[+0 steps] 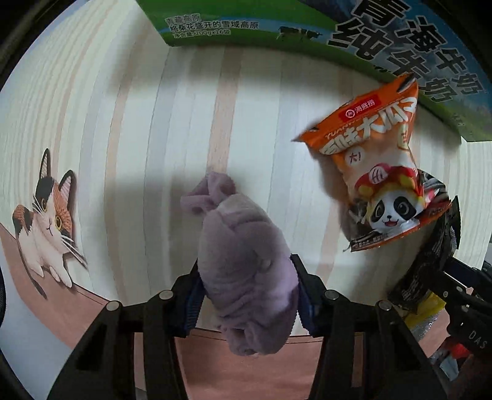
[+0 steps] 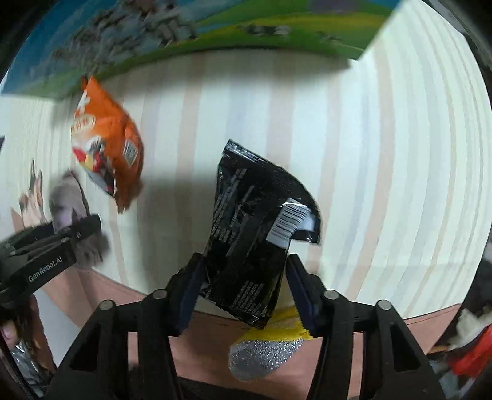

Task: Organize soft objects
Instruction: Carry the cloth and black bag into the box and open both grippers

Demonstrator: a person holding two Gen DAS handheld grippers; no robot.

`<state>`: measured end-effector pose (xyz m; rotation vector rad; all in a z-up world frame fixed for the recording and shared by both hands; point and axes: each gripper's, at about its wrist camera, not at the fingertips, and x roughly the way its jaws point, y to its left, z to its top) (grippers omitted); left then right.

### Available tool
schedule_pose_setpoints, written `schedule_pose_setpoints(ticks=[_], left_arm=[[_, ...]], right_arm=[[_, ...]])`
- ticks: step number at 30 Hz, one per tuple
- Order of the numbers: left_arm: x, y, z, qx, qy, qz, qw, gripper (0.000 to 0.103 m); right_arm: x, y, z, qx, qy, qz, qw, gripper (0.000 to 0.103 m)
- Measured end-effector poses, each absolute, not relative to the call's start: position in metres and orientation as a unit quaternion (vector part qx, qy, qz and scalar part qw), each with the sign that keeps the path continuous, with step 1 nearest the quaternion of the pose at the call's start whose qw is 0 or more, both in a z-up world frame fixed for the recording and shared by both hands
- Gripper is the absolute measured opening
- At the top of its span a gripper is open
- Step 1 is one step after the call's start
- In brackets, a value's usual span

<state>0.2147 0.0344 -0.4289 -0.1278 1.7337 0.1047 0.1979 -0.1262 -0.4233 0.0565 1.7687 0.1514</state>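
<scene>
My left gripper [image 1: 247, 286] is shut on a lilac soft cloth bundle [image 1: 243, 246], which bulges out above and below the pads over the striped mat. The same bundle [image 2: 66, 204] shows blurred at the left of the right wrist view, in the left gripper [image 2: 55, 243]. My right gripper [image 2: 246, 284] is shut on a black crinkled snack packet [image 2: 252, 221] with a white barcode label. An orange snack packet [image 1: 381, 166] with a panda lies on the mat by the box; in the right wrist view this orange packet [image 2: 107, 147] sits upper left.
A large green and blue printed carton [image 1: 307, 27] stands along the far side of the cream striped mat [image 1: 153, 138], which bears a cat picture [image 1: 46, 215]. Below the black packet lies a yellow and silver glitter item [image 2: 264, 354] on the brown surface [image 2: 200, 347].
</scene>
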Motion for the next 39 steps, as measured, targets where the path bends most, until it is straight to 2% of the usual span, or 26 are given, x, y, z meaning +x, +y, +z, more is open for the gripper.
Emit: schedule_pose_setpoints(ticks=[2,3,4,8,12,17,21,24,27,32,39], left_arm=[[0.222,0.036,-0.427,-0.062,0.761,0.048,0.644,0.048],[0.222,0.037,-0.426,-0.064,0.759,0.050,0.646,0.039],[0.223,0.042,-0.422,-0.068,0.756,0.048,0.649,0.038],[0.214,0.077,-0.408,-0.084,0.751,0.045,0.653,0.036],[0.200,0.075,-0.373,-0.091,0.733,0.026,0.673,0.036],[0.202,0.062,-0.299,-0.100,0.696,-0.024,0.711,0.036],[0.228,0.056,-0.236,-0.097,0.661,-0.059,0.742,0.036],[0.263,0.059,-0.210,-0.091,0.648,-0.069,0.753,0.036],[0.305,0.062,-0.203,-0.080,0.644,-0.061,0.758,0.036],[0.378,0.075,-0.215,-0.097,0.666,-0.052,0.738,0.036],[0.445,0.083,-0.280,-0.130,0.731,-0.058,0.668,0.036]], right_arm=[[0.197,-0.129,-0.427,0.042,0.773,0.055,0.630,0.060],[0.197,-0.132,-0.429,0.044,0.773,0.047,0.631,0.060],[0.196,-0.134,-0.431,0.040,0.771,0.043,0.634,0.058],[0.187,-0.126,-0.427,0.009,0.764,0.044,0.643,0.046],[0.175,-0.122,-0.408,0.014,0.758,0.064,0.649,0.045],[0.174,-0.118,-0.341,0.045,0.726,0.116,0.677,0.044],[0.195,-0.113,-0.279,0.066,0.689,0.157,0.705,0.044],[0.223,-0.116,-0.238,0.079,0.662,0.185,0.722,0.044],[0.260,-0.113,-0.216,0.078,0.642,0.191,0.738,0.044],[0.325,-0.099,-0.216,0.081,0.640,0.176,0.744,0.044],[0.397,-0.088,-0.265,0.068,0.679,0.141,0.717,0.044]])
